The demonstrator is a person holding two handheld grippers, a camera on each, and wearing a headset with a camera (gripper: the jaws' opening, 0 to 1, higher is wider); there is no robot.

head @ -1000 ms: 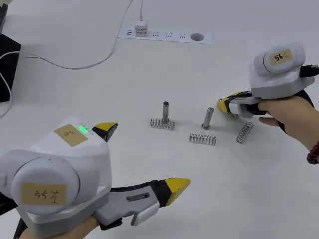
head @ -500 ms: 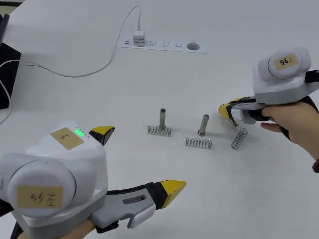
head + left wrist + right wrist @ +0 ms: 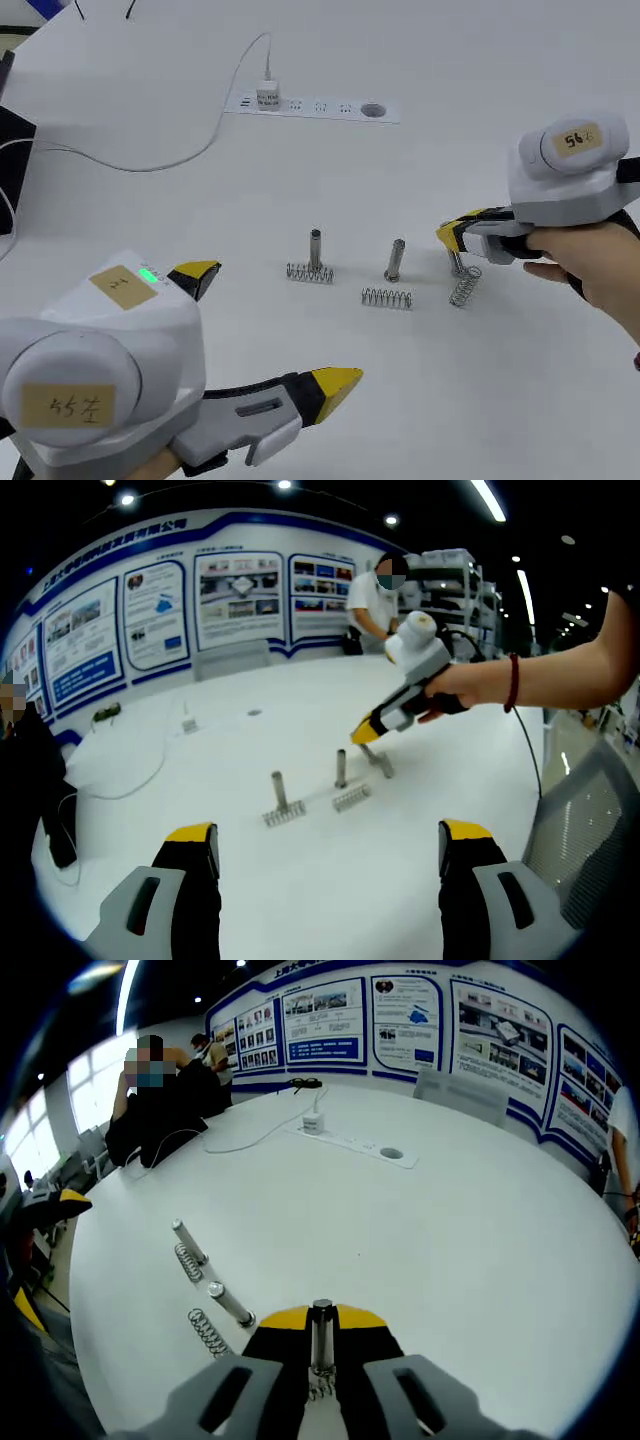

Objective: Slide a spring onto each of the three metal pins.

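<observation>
Pinching a slim shiny pin [image 3: 321, 1338], the right gripper [image 3: 320, 1318] sits beside a spring [image 3: 464, 287].

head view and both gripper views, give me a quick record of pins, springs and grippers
pins: left pin and middle pin stand bare; right pin upright
springs: left spring, middle spring and right spring each lie on the table beside a pin
left hand-held gripper: open, holding nothing
right hand-held gripper: shut on right pin
</observation>
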